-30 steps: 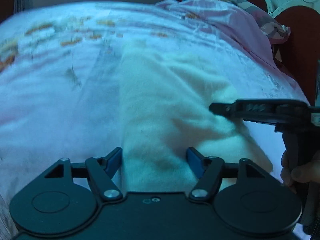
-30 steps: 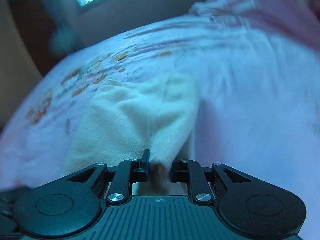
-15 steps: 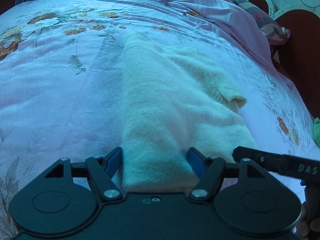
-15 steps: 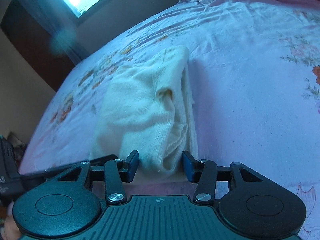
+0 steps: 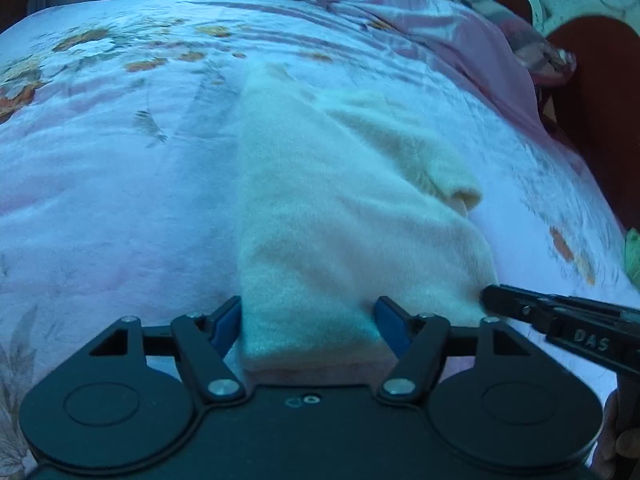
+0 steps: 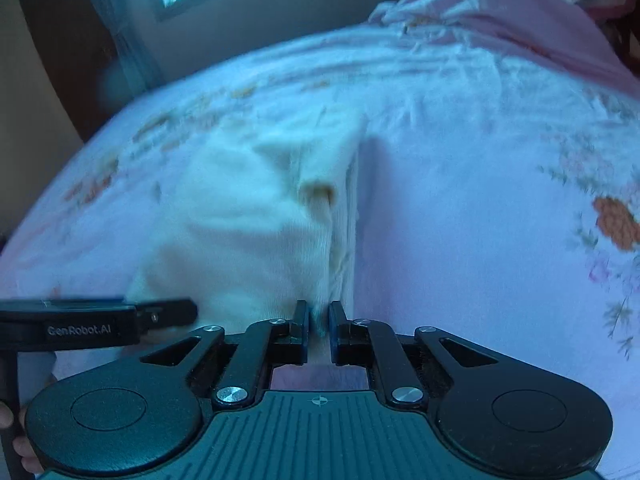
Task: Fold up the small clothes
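I'm working over a bed (image 5: 120, 208) spread with a pale floral sheet, soft and springy underneath, so I expect nothing to slide on it. Near its middle lies the cream knit garment (image 5: 340, 220), already folded into a long strip, one sleeve end poking out on its right side. It looks light, limp and fuzzy; I judge it will sag wherever I don't support it, so the near hem corners are the places to take hold. My left claw (image 5: 308, 320) stands wide open, its blue pads straddling the near end of the strip without pinching it. My right claw (image 6: 319, 322) has just been closing and now nips the near right corner of the knit between nearly shut pads.
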Demonstrator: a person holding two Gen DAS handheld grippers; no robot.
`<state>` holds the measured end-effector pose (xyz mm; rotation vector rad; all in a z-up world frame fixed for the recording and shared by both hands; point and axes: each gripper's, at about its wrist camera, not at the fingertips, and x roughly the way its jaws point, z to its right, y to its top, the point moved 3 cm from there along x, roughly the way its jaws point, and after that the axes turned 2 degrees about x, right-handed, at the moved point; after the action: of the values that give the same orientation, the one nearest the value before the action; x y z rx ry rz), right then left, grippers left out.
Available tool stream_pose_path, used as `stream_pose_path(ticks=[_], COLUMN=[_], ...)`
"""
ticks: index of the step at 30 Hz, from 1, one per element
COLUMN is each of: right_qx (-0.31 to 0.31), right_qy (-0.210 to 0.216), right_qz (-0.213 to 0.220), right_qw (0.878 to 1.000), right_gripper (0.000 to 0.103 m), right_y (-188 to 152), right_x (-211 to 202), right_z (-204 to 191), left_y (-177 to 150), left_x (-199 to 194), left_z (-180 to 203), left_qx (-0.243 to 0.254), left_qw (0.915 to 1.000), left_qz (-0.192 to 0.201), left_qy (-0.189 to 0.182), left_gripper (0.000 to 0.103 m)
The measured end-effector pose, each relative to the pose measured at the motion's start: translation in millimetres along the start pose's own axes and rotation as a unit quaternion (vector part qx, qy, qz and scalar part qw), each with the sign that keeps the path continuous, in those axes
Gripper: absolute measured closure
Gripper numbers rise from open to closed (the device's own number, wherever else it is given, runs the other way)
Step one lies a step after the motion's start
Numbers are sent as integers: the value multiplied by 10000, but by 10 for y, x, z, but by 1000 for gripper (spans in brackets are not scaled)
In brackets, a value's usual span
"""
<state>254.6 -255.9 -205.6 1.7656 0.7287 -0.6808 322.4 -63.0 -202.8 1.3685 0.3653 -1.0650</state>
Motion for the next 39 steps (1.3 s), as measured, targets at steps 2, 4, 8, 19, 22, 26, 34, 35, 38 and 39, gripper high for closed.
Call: stream_pose_path(ticks=[2, 4, 8, 19, 22, 26, 34, 35, 38, 39], right_qx=[37, -158, -323, -484, -538, -302, -474, -506, -565, -566], right_qy=[38, -5, -10, -518, -500, -351, -337, -369, -516, -532], right_qz=[337, 533, 498, 208, 222, 309, 558, 557, 545, 541], right_qw=[9994, 9985, 9982, 9973, 9971, 9984, 9967, 9965, 9956, 9955], right_gripper=[95, 95, 95, 95, 95, 95, 93, 92, 87, 85], right_y=[119, 276, 503, 520, 531, 619, 946, 1002, 1133, 1174], right_x=[-89, -75, 165, 793, 767, 687, 731, 785, 959, 1020], right_z=[-40, -146, -317, -175, -160, -163, -264, -260, -228, -215], left_y=[110, 218, 400, 395, 399, 440, 692, 732, 881, 935], left_x=[-93, -112, -45, 372, 364, 323, 303, 353, 568, 642], left_z=[-21, 7, 94, 75, 43, 89, 173, 170, 135, 120], left_qx=[25, 146, 261, 298, 224, 350, 642, 675, 681, 684], left_qw=[9996, 9993, 9987, 9989, 9993, 9986, 9966, 9965, 9965, 9965], left_qz=[252, 328, 390, 48, 28, 68, 332, 307, 216, 196], left_qy=[108, 139, 187, 353, 306, 380, 392, 388, 423, 440], left_gripper=[36, 36, 36, 28, 28, 30, 34, 34, 33, 33])
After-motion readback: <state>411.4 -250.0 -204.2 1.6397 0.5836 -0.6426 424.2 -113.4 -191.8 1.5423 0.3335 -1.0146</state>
